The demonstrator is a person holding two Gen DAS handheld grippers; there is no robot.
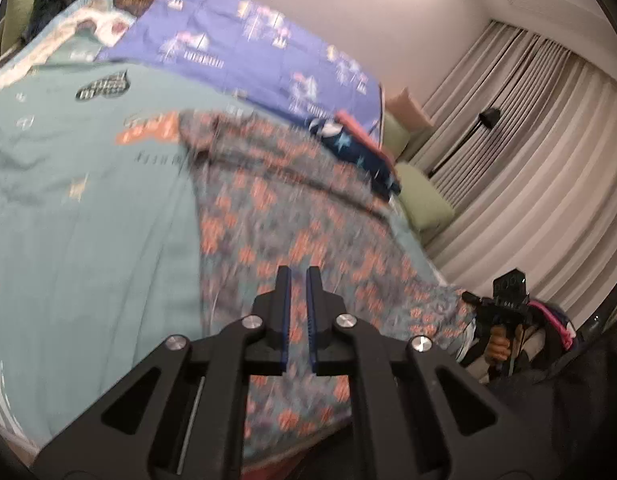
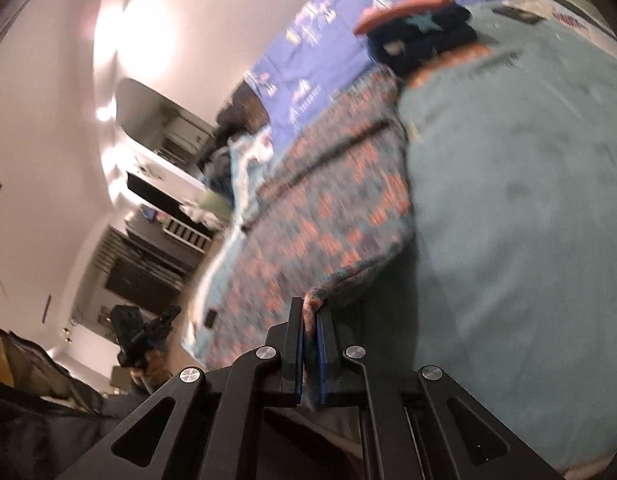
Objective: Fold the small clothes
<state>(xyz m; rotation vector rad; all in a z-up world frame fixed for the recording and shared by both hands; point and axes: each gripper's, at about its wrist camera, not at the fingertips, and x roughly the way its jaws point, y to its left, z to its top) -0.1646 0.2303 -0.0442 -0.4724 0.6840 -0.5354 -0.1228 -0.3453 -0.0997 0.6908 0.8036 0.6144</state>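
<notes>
The right gripper [image 2: 310,308] pinches the flowery cloth [image 2: 328,216], the left gripper [image 1: 298,276] looks pressed together, so lift both corners evenly.

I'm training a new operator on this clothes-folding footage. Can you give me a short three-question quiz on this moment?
1. True or false: the right gripper is pinching an edge of the orange-patterned garment.
2. Which lies farther back on the bed, beyond the patterned garment: A) a folded dark blue garment with stars, B) a pair of shoes, C) a laptop?
3. Fill in: the patterned garment rests on a ____-coloured bed cover.

Key: 1 true; 2 A; 3 teal.
</notes>
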